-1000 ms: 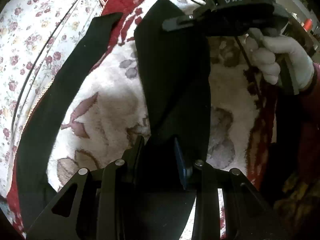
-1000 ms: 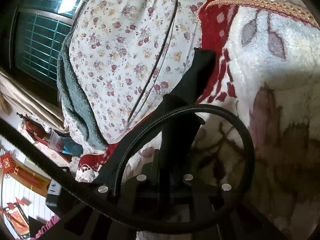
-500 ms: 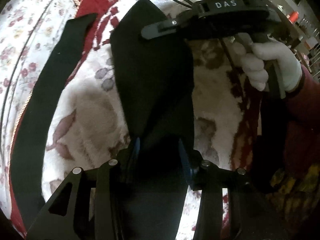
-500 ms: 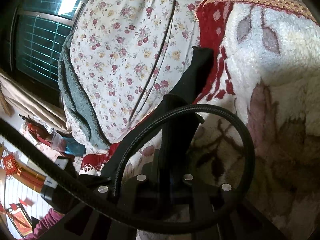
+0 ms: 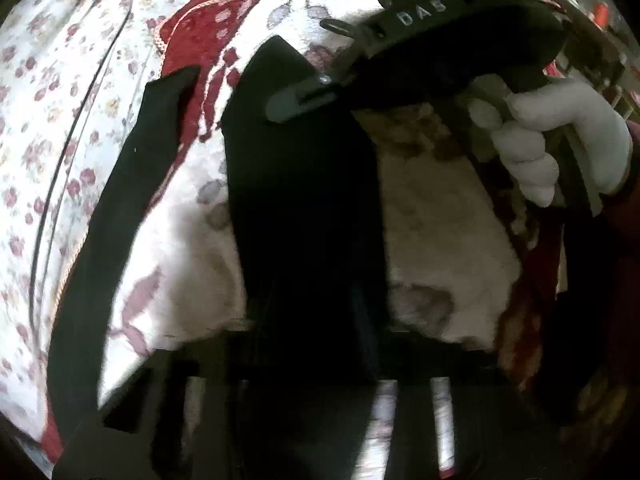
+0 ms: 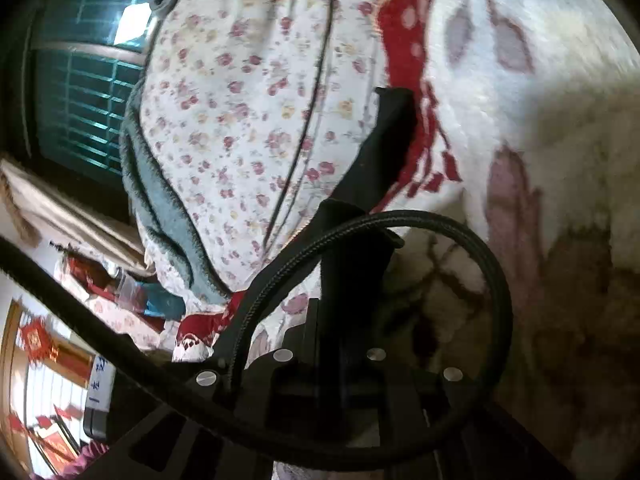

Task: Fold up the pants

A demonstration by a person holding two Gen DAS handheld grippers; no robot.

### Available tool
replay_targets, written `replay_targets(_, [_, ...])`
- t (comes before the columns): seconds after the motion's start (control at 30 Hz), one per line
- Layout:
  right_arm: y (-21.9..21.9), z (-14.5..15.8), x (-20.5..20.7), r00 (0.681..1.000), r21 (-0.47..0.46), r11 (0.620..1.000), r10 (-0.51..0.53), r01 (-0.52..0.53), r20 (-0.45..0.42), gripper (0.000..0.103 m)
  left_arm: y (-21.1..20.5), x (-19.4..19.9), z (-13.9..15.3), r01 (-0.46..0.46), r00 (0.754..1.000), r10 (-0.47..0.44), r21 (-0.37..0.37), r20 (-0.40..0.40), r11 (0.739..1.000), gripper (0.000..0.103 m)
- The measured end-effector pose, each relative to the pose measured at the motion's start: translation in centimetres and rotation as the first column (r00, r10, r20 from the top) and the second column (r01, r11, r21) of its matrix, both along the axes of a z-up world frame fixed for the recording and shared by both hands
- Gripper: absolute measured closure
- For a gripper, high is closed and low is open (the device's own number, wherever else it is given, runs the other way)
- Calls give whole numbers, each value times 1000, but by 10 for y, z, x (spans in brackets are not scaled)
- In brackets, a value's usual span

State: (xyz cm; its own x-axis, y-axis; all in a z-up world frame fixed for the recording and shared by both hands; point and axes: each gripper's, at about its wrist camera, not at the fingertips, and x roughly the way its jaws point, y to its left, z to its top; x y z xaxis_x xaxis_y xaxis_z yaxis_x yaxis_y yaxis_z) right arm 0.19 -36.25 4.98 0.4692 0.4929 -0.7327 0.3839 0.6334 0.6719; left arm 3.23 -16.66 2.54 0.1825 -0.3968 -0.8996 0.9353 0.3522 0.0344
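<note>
The black pants (image 5: 304,184) hang over a white and red fleece blanket (image 5: 440,232). One leg runs from my left gripper (image 5: 316,312), which is shut on the cloth, up to my right gripper (image 5: 296,100), held by a white-gloved hand (image 5: 560,148) at the upper right. The other leg (image 5: 104,248) lies along the blanket's left edge. In the right wrist view my right gripper (image 6: 340,320) is shut on a fold of the pants (image 6: 380,160), which trail away over the blanket's red border.
A floral sheet (image 5: 48,112) covers the bed left of the blanket; it also shows in the right wrist view (image 6: 248,100). A grey-green blanket (image 6: 160,200) lies beside it, with a window (image 6: 84,92) beyond. A black cable (image 6: 400,232) loops over my right gripper.
Both grippers have carried the held pant leg further over the blanket, with the cloth still gripped. The left wrist view has shifted and is now blurred with motion.
</note>
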Motion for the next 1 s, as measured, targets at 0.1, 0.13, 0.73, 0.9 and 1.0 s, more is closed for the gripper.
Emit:
replay_targets(0.1, [2, 3, -3, 1000, 25, 999, -21, 20, 10, 97, -3, -17, 4, -11, 996, 10, 12, 89, 1000, 90])
replay_targets(0.13, [2, 4, -4, 1000, 29, 999, -27, 27, 9, 97, -2, -14, 5, -17, 997, 16, 10, 77, 1000, 90])
replay_targets(0.73, [3, 36, -13, 996, 51, 998, -35, 31, 81, 97, 27, -16, 46, -45, 993, 36, -73, -115, 996, 42])
replay_targets(0.9, [0, 35, -13, 996, 59, 998, -29, 24, 81, 97, 17, -12, 31, -15, 995, 13, -24, -99, 1000, 42])
replay_targets(1.0, [-1, 34, -13, 996, 71, 997, -36, 30, 83, 97, 8, -19, 15, 18, 999, -17, 28, -33, 999, 41])
